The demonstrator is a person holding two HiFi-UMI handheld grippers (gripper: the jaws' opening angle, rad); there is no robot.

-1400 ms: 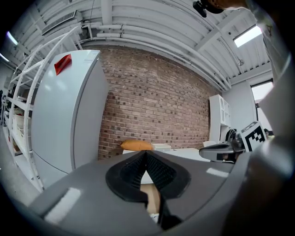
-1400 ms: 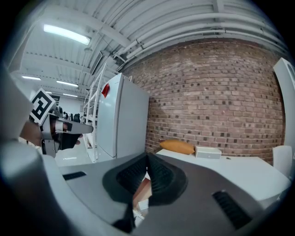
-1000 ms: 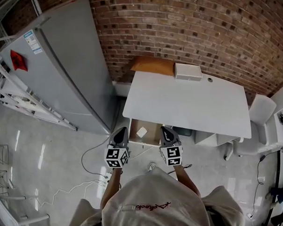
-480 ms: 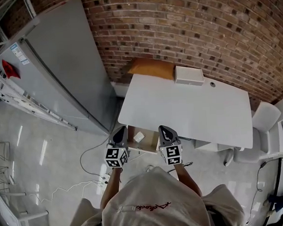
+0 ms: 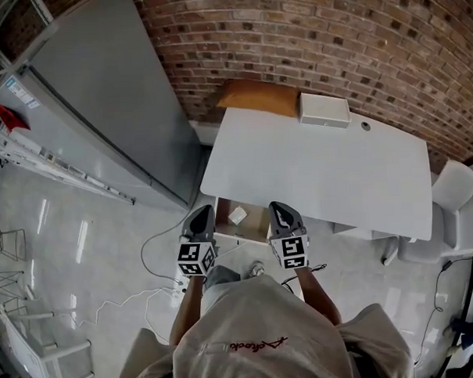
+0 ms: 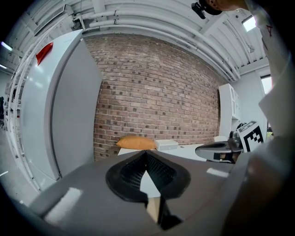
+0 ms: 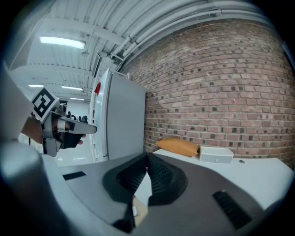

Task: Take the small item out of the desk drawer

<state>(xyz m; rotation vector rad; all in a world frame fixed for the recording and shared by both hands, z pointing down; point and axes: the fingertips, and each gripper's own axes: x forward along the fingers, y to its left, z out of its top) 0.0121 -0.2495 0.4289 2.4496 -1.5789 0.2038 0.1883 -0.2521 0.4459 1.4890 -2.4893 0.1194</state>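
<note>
The left hand-held gripper (image 5: 199,221) and the right hand-held gripper (image 5: 281,215) are hovering clenched and empty, one at each side of the open drawer (image 5: 255,213). The small white item (image 5: 238,215) is lying inside the drawer. Beyond the drawer, the bench (image 5: 322,173) is carrying an orange cushion (image 5: 256,99) and a white box (image 5: 324,109).

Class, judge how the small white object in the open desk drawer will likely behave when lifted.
The small white blocky object looks compact, so probably light and stiff. Its boxy outline suggests it won't roll. Its surface is too small to judge for slip.
</note>
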